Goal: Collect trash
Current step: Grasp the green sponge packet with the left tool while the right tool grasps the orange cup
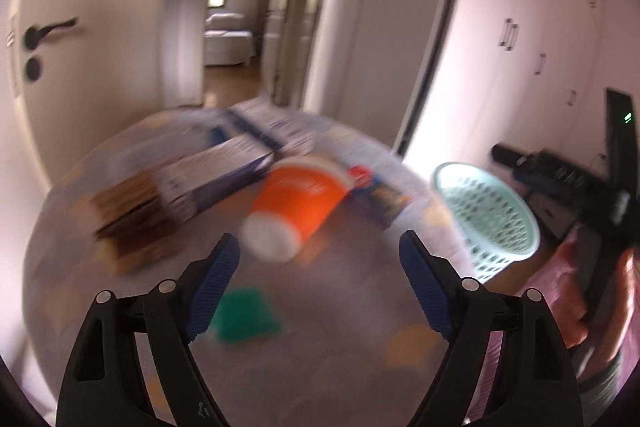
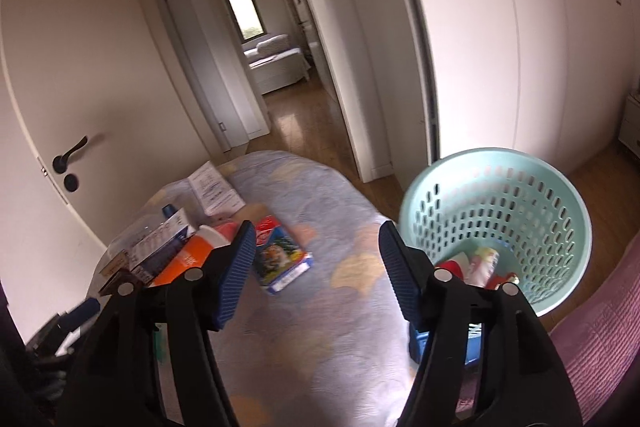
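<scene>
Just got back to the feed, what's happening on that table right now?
A person is clearing trash from a cloth-covered table with a gripper in each hand. Both the left gripper and the right gripper are open and empty. An orange cup lies on its side just ahead of the left one, with boxes and a small packet still on the table. The mint basket beside the table already holds a few items.

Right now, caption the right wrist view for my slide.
Open right gripper over a bedspread strewn with boxes, an orange cup at left, a teal basket holding trash at right.
</scene>
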Motion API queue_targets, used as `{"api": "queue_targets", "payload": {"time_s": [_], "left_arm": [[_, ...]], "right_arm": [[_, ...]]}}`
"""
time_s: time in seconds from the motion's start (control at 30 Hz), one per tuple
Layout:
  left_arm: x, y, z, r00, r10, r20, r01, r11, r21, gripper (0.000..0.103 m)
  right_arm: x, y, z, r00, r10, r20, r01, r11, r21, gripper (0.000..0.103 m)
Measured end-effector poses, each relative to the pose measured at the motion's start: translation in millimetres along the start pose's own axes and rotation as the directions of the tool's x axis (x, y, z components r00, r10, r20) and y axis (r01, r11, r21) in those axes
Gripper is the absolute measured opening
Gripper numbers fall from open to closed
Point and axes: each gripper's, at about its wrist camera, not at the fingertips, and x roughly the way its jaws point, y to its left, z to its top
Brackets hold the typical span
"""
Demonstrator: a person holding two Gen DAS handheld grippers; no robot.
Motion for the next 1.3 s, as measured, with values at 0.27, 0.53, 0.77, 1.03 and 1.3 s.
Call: {"api": "queue_targets", "payload": {"time_s": [0.27,0.53,0.77,1.03,1.3], "left_arm": [[21.7,44.3,-35.0,0.992,0.034,-0.121,-0.038,0.999,-0.032,0.080],[44.6,52.5,-47.4,0.982,0.018,-0.187,-0.025,0.999,-0.034,0.078],[53.8,47.2,-38.6,0.981,0.020,-0.194,-0.027,0.999,-0.036,0.053],[42.2,73.3,-38.2,0.986,0.051,-0.161,-0.065,0.994,-0.086,0.050],[39.0,86.8,-40.8,0.989,-0.027,-0.144,0.006,0.989,-0.146,0.050]], "right_arm": [[27.7,64.3,-17.4,0.995,0.078,-0.062,-0.084,0.990,-0.109,0.070],[62.9,110.7,-37.1,0.985,0.088,-0.150,-0.112,0.981,-0.159,0.076],[88.2,128.8,-44.0,0.971,0.089,-0.224,-0.123,0.982,-0.146,0.076],[123.7,136.3,-48.7,0.944,0.084,-0.320,-0.110,0.992,-0.065,0.080],[168.2,125.8,-50.2,0.903,0.190,-0.384,-0.154,0.980,0.124,0.080]]}}
